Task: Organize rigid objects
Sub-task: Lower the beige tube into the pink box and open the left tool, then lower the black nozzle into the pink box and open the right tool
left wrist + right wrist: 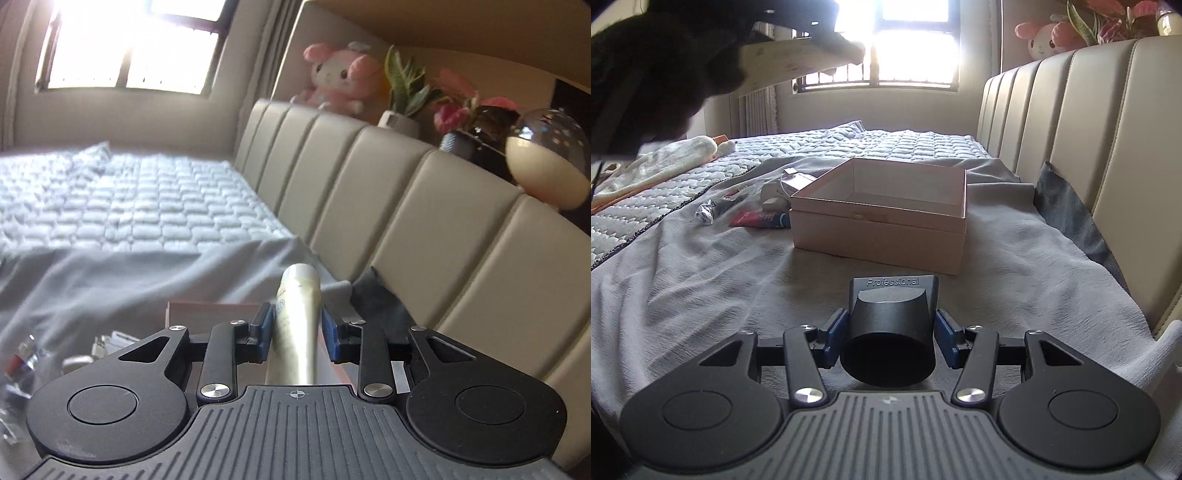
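Cream plastic tube (298, 325) sits clamped in the left gripper (295, 328); right gripper (889, 338) grasps a black plastic nozzle (889, 332) (marked "Professional").

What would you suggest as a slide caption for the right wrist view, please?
Right gripper holds a black nozzle on the grey blanket, short of the open box.

I'm in a home bedroom: quilted bed (905, 147), padded headboard (388, 206), plush toy (343, 77), barred window (905, 44).
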Demonstrator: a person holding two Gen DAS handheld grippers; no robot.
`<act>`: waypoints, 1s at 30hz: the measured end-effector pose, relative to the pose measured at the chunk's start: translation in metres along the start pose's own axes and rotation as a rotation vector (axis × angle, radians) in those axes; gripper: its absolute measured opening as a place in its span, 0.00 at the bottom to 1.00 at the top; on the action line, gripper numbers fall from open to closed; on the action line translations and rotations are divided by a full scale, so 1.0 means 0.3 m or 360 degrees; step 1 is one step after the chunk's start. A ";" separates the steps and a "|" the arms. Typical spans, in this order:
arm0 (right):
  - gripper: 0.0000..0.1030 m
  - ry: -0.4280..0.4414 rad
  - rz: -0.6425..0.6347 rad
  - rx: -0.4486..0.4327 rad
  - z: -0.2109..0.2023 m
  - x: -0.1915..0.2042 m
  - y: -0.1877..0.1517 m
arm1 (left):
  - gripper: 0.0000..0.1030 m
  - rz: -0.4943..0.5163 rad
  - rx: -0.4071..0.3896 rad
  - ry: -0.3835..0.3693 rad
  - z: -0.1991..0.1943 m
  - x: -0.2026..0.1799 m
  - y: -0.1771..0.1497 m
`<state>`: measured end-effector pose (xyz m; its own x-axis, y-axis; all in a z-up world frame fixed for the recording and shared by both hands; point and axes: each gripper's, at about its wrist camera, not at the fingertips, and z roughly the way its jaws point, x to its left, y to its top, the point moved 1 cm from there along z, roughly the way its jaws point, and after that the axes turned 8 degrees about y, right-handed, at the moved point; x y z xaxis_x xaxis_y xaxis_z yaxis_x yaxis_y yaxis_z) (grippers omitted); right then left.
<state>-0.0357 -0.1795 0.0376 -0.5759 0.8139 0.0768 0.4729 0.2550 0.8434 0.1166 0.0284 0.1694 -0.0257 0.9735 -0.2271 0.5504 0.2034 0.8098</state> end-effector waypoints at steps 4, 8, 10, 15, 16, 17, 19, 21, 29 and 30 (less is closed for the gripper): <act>0.49 -0.0022 -0.0010 0.0004 -0.012 -0.006 -0.010 | 0.30 -0.0138 0.0007 0.0083 0.048 0.094 -0.045; 0.49 -0.0036 -0.0016 0.0024 -0.029 -0.035 -0.010 | 0.30 -0.0233 -0.0114 0.0145 -0.079 0.209 -0.190; 0.49 -0.0040 -0.0027 0.0020 -0.033 -0.051 0.018 | 0.30 -0.0220 -0.0100 0.0178 -0.144 0.259 -0.280; 0.49 0.0032 -0.0013 -0.0093 -0.019 -0.083 0.233 | 0.30 -0.0114 -0.0003 0.0280 -0.229 0.343 -0.477; 0.49 0.0053 -0.0010 -0.0134 -0.006 -0.087 0.302 | 0.30 -0.0101 0.0055 0.0306 -0.226 0.355 -0.500; 0.49 0.0066 -0.0015 -0.0181 0.015 -0.088 0.385 | 0.30 -0.0096 0.0113 0.0338 -0.223 0.373 -0.521; 0.51 0.0073 -0.0009 -0.0237 0.069 -0.094 0.530 | 0.30 -0.0103 0.0155 0.0382 -0.233 0.412 -0.558; 0.72 0.0116 0.0046 -0.0192 0.149 -0.116 0.663 | 0.30 -0.0112 0.0154 0.0423 -0.257 0.457 -0.583; 0.72 0.0075 0.0111 0.0011 0.325 -0.071 0.642 | 0.30 -0.0387 -0.0065 0.0550 -0.254 0.620 -0.490; 0.72 0.0077 0.0062 0.0073 0.363 -0.024 0.614 | 0.30 -0.0448 -0.0074 0.0568 -0.233 0.640 -0.463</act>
<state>0.1282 -0.0815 0.1345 -0.5876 0.7978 0.1355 0.5249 0.2483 0.8142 -0.0231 0.1944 0.0513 -0.4593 0.8530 -0.2479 0.4427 0.4618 0.7686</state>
